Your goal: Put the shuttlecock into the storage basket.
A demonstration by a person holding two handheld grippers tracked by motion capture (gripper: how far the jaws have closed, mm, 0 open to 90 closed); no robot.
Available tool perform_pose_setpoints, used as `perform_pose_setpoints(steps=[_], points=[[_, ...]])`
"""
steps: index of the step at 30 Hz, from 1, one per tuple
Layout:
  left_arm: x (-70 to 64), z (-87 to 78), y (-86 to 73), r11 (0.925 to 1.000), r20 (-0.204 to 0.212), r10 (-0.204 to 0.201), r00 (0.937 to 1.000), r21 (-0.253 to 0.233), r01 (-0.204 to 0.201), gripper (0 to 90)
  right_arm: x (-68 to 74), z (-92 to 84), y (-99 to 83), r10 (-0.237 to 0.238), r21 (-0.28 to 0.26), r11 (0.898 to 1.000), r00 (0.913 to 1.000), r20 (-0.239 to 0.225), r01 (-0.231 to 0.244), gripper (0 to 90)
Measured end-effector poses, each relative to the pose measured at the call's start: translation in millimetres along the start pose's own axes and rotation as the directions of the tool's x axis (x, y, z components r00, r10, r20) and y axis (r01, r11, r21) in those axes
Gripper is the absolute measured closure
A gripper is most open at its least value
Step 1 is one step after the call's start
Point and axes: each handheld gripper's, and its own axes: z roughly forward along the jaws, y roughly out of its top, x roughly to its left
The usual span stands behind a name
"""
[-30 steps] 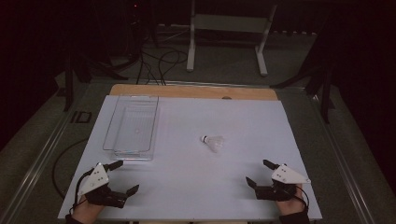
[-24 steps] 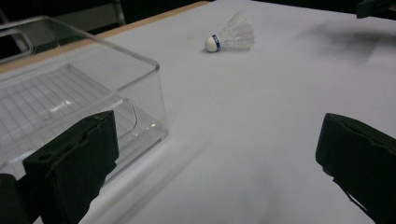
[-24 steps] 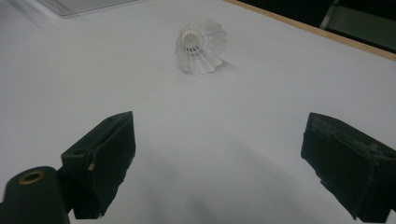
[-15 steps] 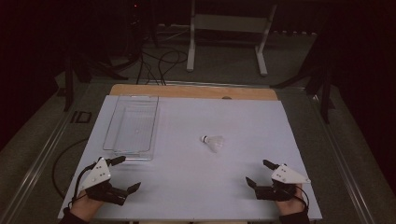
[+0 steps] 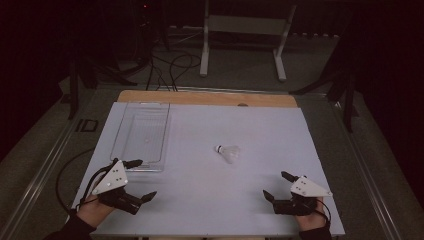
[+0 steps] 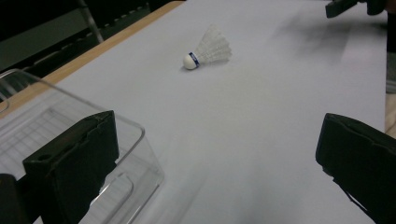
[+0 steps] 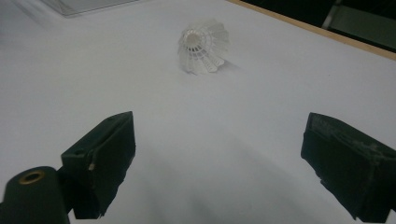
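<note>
the shuttlecock (image 5: pixel 228 153) lies on its side mid-sheet, open white sheet (image 5: pixel 210 200) all round it, cork tip toward the clear tray (image 5: pixel 141 137), skirt away. left gripper (image 5: pixel 137 180) by the tray's near corner and right gripper (image 5: pixel 275 186) both gape wide, empty.

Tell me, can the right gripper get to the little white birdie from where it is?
Probably yes. The right gripper sits with its jaws wide open, and the shuttlecock lies on its side straight ahead of it. Nothing but bare white table lies between them. The clear bin stands off to the other side.
</note>
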Motion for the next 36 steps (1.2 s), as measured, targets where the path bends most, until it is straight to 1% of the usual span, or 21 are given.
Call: perform_pose_setpoints(steps=[1,4,8,10,12,13,20,23,25,27,29,30,32,33,34,36], points=[[0.4,2.2,2.9,1.0,0.015,0.004,0.9999,0.002,-0.004,0.3,0.0,-0.1,0.1,0.0,0.0,1.0,1.0,-0.001,0.0,10.1],[0.7,5.9,7.8,0.9995,0.032,0.023,0.9992,0.021,-0.024,0.3,0.2,0.1,0.1,0.0,0.0,1.0,1.0,-0.004,0.0,10.0],[1.6,9.8,14.1,0.9986,0.044,0.041,0.9982,0.032,-0.042,0.3,0.2,-0.4,0.4,0.002,-0.002,1.0,1.0,-0.007,-0.002,10.1],[1.6,11.5,17.6,0.9975,0.045,0.059,0.9973,0.038,-0.06,0.3,0.3,-0.6,0.6,0.002,-0.002,1.0,1.0,-0.007,-0.002,10.1],[1.9,13.2,21.1,0.9964,0.054,0.068,0.9962,0.048,-0.07,0.4,0.6,-0.4,0.6,-0.001,-0.002,1.0,1.0,-0.005,0.001,10.1],[2.0,14.0,22.8,0.9955,0.052,0.075,0.9958,0.053,-0.078,0.4,0.7,-0.3,0.5,0.001,-0.001,1.0,1.0,-0.008,-0.001,10.1],[4.2,19.9,34.2,0.9875,0.083,0.116,0.9898,0.098,-0.124,0.4,1.0,0.0,0.6,0.0,-0.006,1.0,0.9999,-0.014,0.0,10.2],[4.8,24.0,36.3,0.9845,0.106,0.12,0.9871,0.115,-0.132,0.3,1.1,-0.1,0.7,0.001,-0.005,1.0,0.9999,-0.012,-0.001,10.1],[5.3,26.9,37.6,0.9811,0.115,0.125,0.9854,0.133,-0.14,0.4,0.9,0.1,0.5,0.003,-0.003,1.0,0.9999,-0.013,-0.003,10.1],[5.1,30.0,39.8,0.9796,0.131,0.128,0.9832,0.139,-0.146,0.3,1.1,0.0,0.7,0.003,-0.002,1.0,0.9999,-0.013,-0.003,10.1],[4.1,33.1,43.0,0.9732,0.149,0.144,0.9783,0.158,-0.167,0.3,1.1,0.1,0.8,0.0,-0.003,1.0,0.9999,-0.012,0.0,10.1],[3.4,34.7,44.6,0.9708,0.152,0.153,0.9765,0.162,-0.177,0.3,1.3,0.1,0.9,0.001,-0.003,1.0,0.9999,-0.014,-0.001,10.1],[3.7,38.1,47.7,0.9665,0.173,0.154,0.9728,0.178,-0.185,0.3,1.4,0.2,0.9,0.0,-0.003,1.0,0.9999,-0.014,0.0,10.2],[3.6,39.9,49.1,0.9638,0.181,0.157,0.9709,0.186,-0.191,0.3,1.3,0.3,0.8,0.0,-0.002,1.0,0.9999,-0.015,0.0,10.1],[3.8,41.8,50.3,0.9594,0.184,0.168,0.9685,0.196,-0.203,0.4,1.3,0.3,0.7,0.003,-0.002,1.0,0.9998,-0.018,-0.003,10.1],[4.1,45.6,52.6,0.955,0.2,0.172,0.9646,0.207,-0.213,0.3,1.3,0.2,0.8,0.001,-0.002,1.0,0.9999,-0.016,-0.001,10.1]])
